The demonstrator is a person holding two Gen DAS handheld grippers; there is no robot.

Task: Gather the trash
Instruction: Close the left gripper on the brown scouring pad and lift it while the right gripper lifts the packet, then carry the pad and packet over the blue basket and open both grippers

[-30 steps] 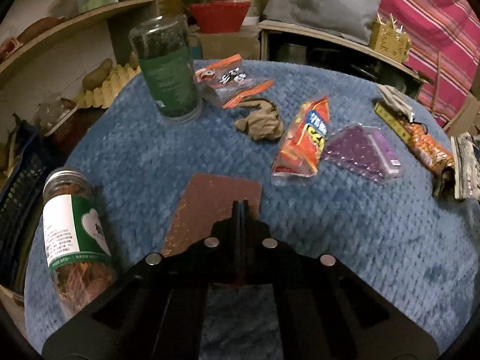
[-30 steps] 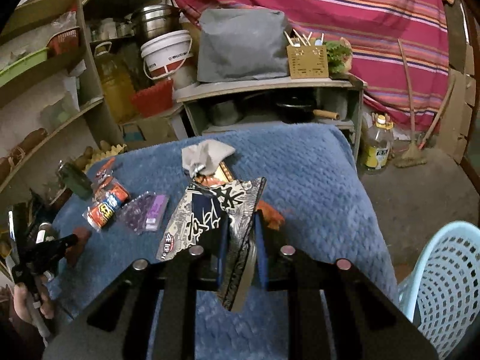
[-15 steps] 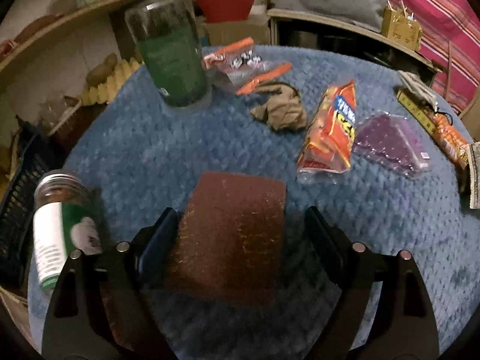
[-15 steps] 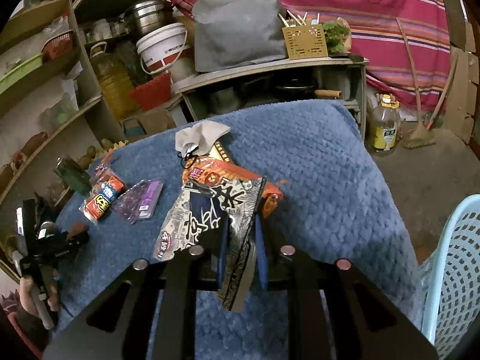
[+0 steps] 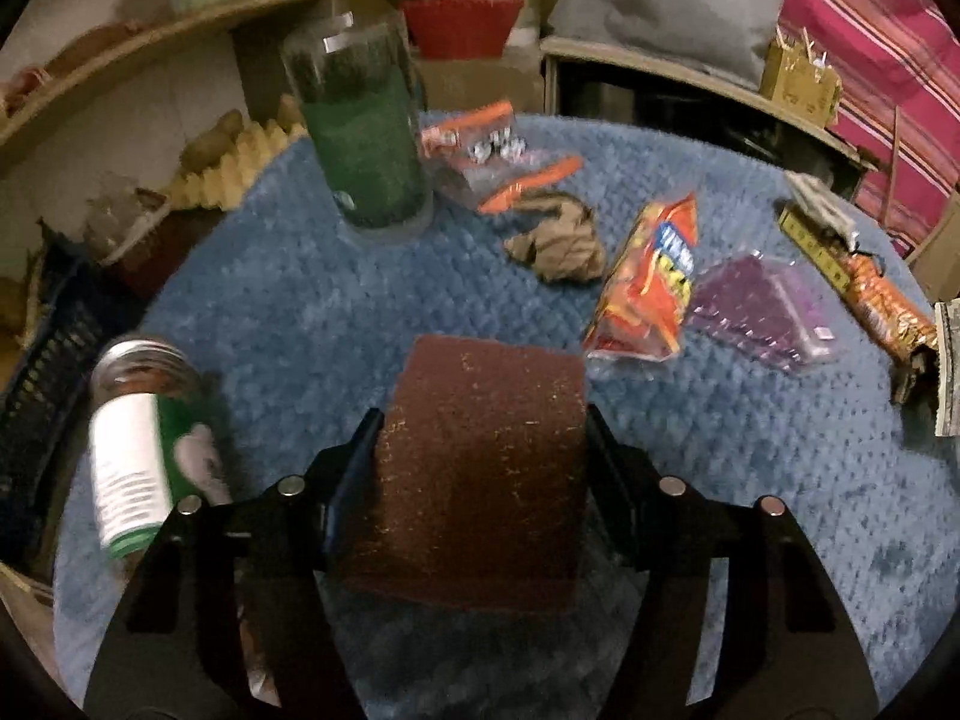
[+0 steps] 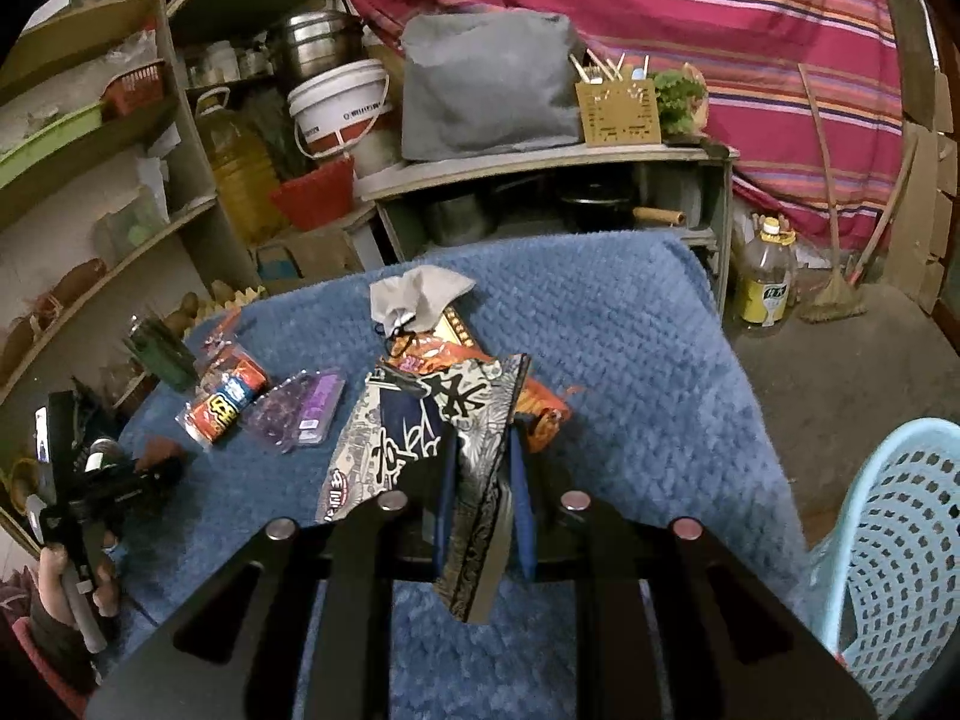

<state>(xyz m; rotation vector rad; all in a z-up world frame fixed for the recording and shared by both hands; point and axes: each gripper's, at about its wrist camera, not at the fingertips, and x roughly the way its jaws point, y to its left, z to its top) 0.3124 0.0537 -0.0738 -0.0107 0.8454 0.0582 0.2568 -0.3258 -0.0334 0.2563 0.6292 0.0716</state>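
Two grippers: each works over the blue blanket-covered table (image 6: 630, 312), left one near its left edge, right one near the front edge.
Left gripper (image 5: 480, 438): jaws spread wide on either side of a flat rust-brown pad (image 5: 480, 456); the fingers (image 5: 354, 462) stand just beside its two side edges, and whether they press on it I cannot tell.
Brown pad: lies flat on the blanket, near the front-left part of the table.
Right gripper (image 6: 483, 480): blue-padded jaws drawn in tight on a black-and-white printed wrapper (image 6: 420, 432), which hangs crumpled between them and trails forward over the blanket.
Orange snack bag (image 6: 540, 414): lies under and behind the printed wrapper, mid-table.
Grey cloth pouch (image 6: 414, 294): just behind the orange bag, toward the back edge.
Red-orange snack packet (image 5: 654, 276): middle of the table, beside a purple clear packet (image 5: 762, 312).
Crumpled brown paper (image 5: 561, 243): just left of the red-orange packet.
Orange-trimmed clear bags (image 5: 486, 150): back-left, beside the tall green jar (image 5: 363, 132) standing upright.
White-and-green labelled jar (image 5: 144, 450): at the left edge, tilted, blurred.
Light blue perforated basket (image 6: 900, 546): off the table's right side, at floor level.
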